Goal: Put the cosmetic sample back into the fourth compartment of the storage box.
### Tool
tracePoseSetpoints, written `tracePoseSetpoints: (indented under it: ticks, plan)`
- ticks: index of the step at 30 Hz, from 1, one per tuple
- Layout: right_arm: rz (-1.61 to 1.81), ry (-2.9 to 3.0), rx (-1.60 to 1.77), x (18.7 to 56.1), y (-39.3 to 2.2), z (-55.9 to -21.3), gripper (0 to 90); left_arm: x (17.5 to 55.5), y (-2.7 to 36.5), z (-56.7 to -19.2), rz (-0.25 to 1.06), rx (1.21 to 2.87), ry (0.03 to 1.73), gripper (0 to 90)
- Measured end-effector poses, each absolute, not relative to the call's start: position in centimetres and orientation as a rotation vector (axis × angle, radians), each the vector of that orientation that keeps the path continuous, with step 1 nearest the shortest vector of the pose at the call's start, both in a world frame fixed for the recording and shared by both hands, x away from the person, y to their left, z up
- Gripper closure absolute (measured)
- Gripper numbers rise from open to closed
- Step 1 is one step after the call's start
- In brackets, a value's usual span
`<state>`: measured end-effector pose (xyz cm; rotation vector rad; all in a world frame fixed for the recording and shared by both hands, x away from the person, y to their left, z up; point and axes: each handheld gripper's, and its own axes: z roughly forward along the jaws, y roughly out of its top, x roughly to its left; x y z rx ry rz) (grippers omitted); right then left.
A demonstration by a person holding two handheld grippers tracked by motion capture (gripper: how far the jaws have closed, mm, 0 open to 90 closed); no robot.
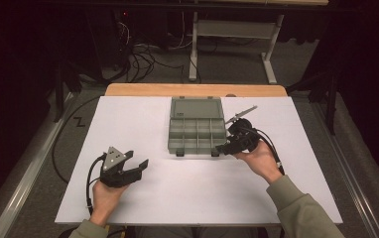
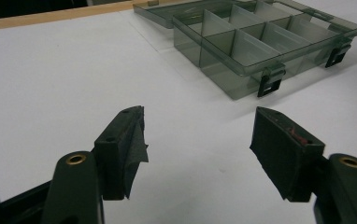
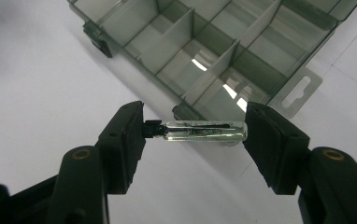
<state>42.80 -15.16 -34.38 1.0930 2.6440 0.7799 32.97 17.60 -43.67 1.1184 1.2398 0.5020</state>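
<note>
Between the two black jaws of the right gripper [image 3: 195, 131], a small clear vial [image 3: 200, 131] with a black cap is being held lengthwise, end to end: the cap is pressing into one pad and the glass bottom is meeting the other, so the jaws are standing wide yet gripping it. Dark markings are showing through the glass. Just beyond the vial, the front right corner of a grey compartment box [image 3: 223, 51] is lying open on the white table [image 3: 36, 93], its dividers splitting it into small cells and its black latches [image 3: 97, 39] hanging at the front wall. From the high view, the right gripper [image 1: 225, 147] is sitting just beside that corner of the box [image 1: 197, 130], with the lid folded back flat toward the far edge of the table [image 1: 128, 114].

Nearer the front left corner of the table, the left gripper [image 1: 137, 158] is resting in the person's left hand [image 1: 105, 196], its jaws spread apart and gripping nothing, well apart from the box.
</note>
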Motion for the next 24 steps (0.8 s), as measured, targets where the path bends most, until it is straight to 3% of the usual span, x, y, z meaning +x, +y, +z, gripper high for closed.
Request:
tracePoseSetpoints:
  ticks: [24]
  plan:
    - [0.776,2.584,1.162,47.1,-14.7,-33.7,40.7,33.0,17.4,-43.8,0.508,1.127,1.230,35.7]
